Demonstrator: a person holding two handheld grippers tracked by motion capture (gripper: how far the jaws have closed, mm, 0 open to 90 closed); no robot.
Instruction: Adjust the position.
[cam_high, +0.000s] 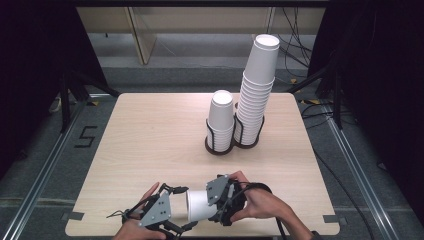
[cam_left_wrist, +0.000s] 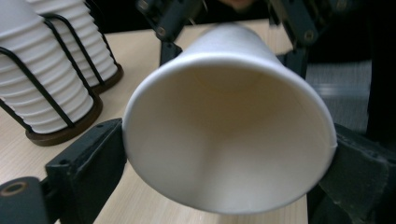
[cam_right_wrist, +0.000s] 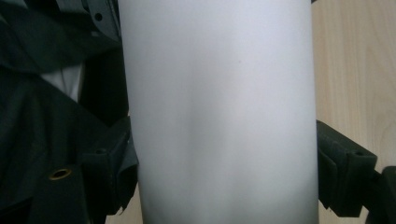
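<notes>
A pale wooden table stands on a grey floor, with dark curtains closing off both sides and a light panelled wall at the far end, where loose cables trail down on the right. A black number marking is stuck to the floor just left of the table. Far on the tabletop, right of centre, two black wire holders stand touching: the left one carries a short cup stack, the right one a tall cup stack that leans slightly to the right. At the near edge, a single white paper cup lies on its side in the air between the two grippers, its open mouth turned to the left. The right gripper is clamped on the cup's body; in the right gripper view the cup wall sits pressed between both black jaws. The left gripper has its jaws flanking the cup's rim, touching it on either side, though whether they press cannot be told.
</notes>
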